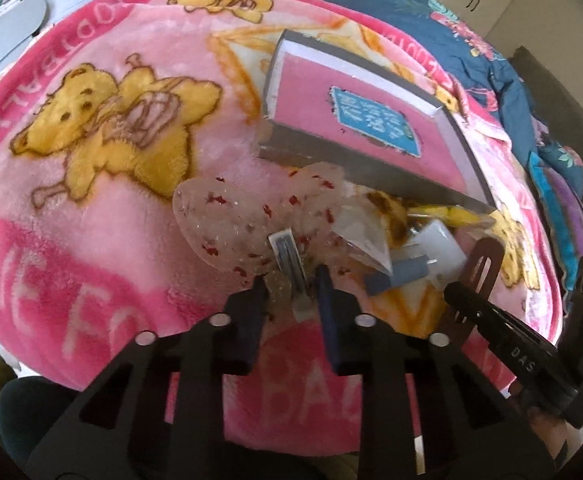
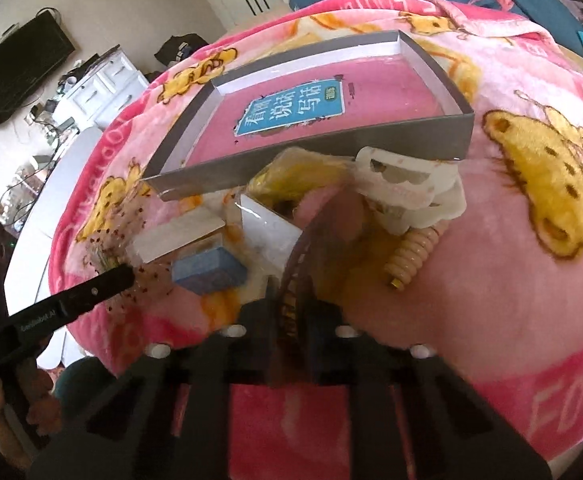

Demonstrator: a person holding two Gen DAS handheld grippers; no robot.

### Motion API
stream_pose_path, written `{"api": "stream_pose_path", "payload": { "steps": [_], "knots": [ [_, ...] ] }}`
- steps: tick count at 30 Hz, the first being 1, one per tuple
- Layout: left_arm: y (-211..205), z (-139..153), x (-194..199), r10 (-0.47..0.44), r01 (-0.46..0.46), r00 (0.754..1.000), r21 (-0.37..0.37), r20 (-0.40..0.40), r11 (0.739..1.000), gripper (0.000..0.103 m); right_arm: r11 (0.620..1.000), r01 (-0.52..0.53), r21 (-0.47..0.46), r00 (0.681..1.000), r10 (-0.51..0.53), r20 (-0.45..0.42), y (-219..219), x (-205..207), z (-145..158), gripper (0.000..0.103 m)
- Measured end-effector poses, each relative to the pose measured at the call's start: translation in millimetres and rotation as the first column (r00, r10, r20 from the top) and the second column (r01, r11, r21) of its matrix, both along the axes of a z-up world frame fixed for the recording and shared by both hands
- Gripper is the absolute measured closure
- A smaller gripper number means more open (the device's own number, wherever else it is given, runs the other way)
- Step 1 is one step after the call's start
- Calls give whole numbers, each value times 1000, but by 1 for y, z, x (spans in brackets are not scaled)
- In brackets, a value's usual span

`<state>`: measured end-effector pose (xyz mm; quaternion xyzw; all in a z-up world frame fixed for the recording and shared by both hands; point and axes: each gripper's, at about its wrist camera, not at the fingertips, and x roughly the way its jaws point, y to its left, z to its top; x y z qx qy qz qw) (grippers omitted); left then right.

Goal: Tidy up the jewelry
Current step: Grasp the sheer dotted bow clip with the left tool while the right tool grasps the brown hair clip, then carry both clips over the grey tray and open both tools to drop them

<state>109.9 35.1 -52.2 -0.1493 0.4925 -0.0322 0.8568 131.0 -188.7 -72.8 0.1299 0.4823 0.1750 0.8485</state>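
A: Left gripper (image 1: 291, 284) has its jaws nipped on the bow clip (image 1: 287, 254); right gripper (image 2: 291, 300) is clamped on a brown comb (image 2: 295, 276), I think (blurry).

B: Lift both straight, then over the wall into the box (image 2: 331, 148) just behind the pile on the bed.

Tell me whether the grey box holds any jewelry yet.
No jewelry shows in the grey box: only its pink printed floor. The clips lie outside, in a pile on the blanket before its front wall.

Bright daylight, fisheye-warped edges, soft motion blur
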Motion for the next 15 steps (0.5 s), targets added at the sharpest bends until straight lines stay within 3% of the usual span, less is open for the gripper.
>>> {"api": "stream_pose_path", "payload": {
  "steps": [11, 15],
  "knots": [
    [22, 38, -11, 3, -1, 997, -21, 79, 1000, 91, 999, 19, 33, 994, -23, 107, -43, -16, 32, 93],
    [27, 52, -3, 11, -12, 994, 4, 105, 1000, 91, 998, 38, 46, 989, -44, 142, -58, -13, 47, 93]
  ]
}}
